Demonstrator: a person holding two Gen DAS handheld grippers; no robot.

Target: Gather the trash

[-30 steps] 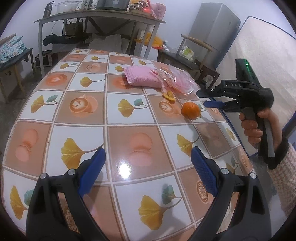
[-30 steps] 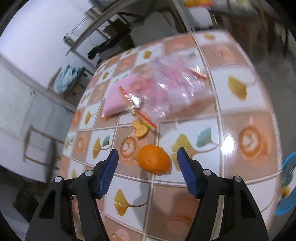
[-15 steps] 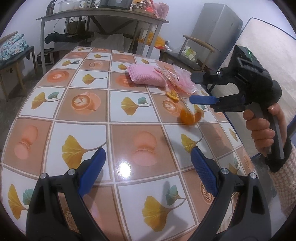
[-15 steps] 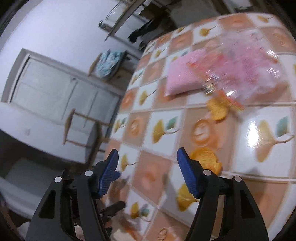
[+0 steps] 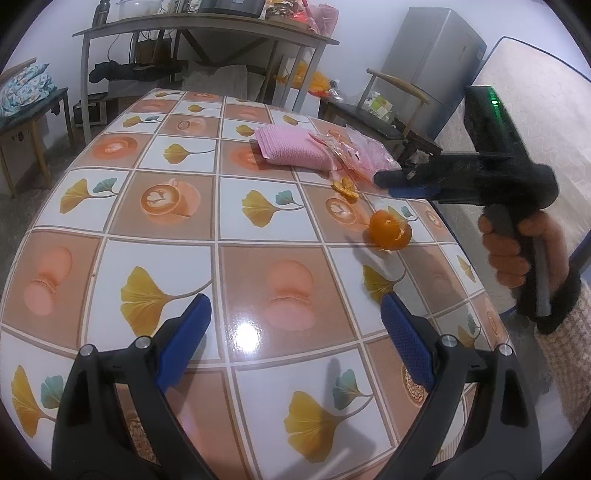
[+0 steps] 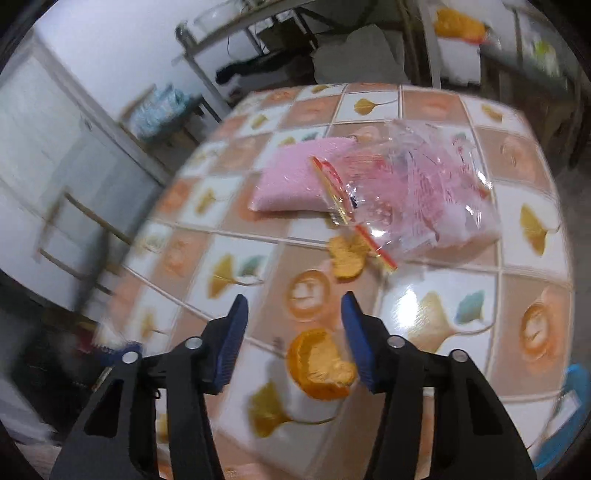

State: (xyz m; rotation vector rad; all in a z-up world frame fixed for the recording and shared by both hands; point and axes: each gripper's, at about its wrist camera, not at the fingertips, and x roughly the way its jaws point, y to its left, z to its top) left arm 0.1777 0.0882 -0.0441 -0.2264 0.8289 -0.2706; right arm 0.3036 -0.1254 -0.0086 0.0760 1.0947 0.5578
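An orange (image 5: 389, 230) with torn peel lies near the right edge of the tiled table (image 5: 184, 266). My right gripper (image 5: 402, 184) hovers above it in a hand. In the right wrist view the orange (image 6: 319, 363) shows between the fingers of that gripper (image 6: 294, 306), close to the right one. The jaws are closing and the pads do not press on it. Farther off lie a small peel scrap (image 6: 345, 256), a clear plastic bag (image 6: 417, 195) and a pink cloth (image 6: 295, 181). My left gripper (image 5: 293, 306) stands open over bare table at the near side.
The table's right edge runs just beyond the orange, with a mattress (image 5: 535, 122) standing past it. A wooden chair (image 5: 391, 110), a grey fridge (image 5: 439, 55) and a metal shelf table (image 5: 207, 33) stand behind. Something blue (image 6: 576, 380) sits off the table's right edge.
The right gripper swung left and rolled, and now hangs over the orange with narrower jaws. The orange now shows a torn peel side. The left gripper kept still.
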